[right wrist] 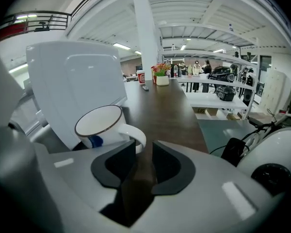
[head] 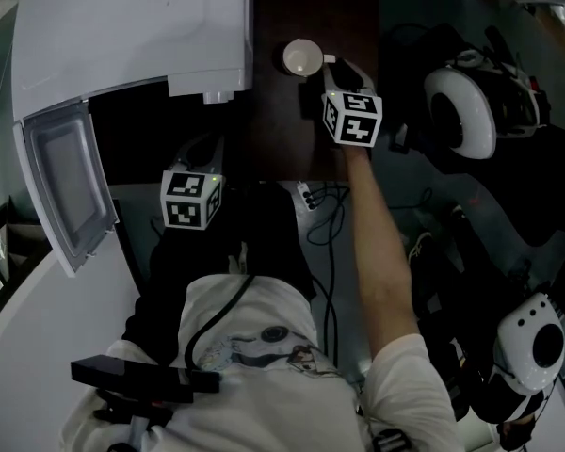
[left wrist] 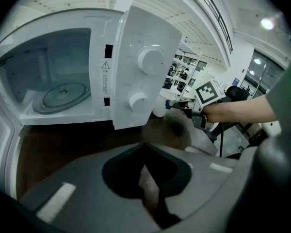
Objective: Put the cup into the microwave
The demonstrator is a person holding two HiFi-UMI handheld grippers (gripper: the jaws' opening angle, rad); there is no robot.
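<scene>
Beside the white microwave (head: pixel 132 26), whose door (head: pixel 66 186) stands open, the white mug (head: pixel 302 58) sits outside on the dark table (head: pixel 306 8). Right gripper (head: pixel 331 69), jaws spread, is at its handle, not gripping. Left gripper (head: pixel 205 147) is closed and empty. Grasping and loading remain.

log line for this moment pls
cup: on table, not gripped | right gripper: open, at handle | microwave: door open
</scene>
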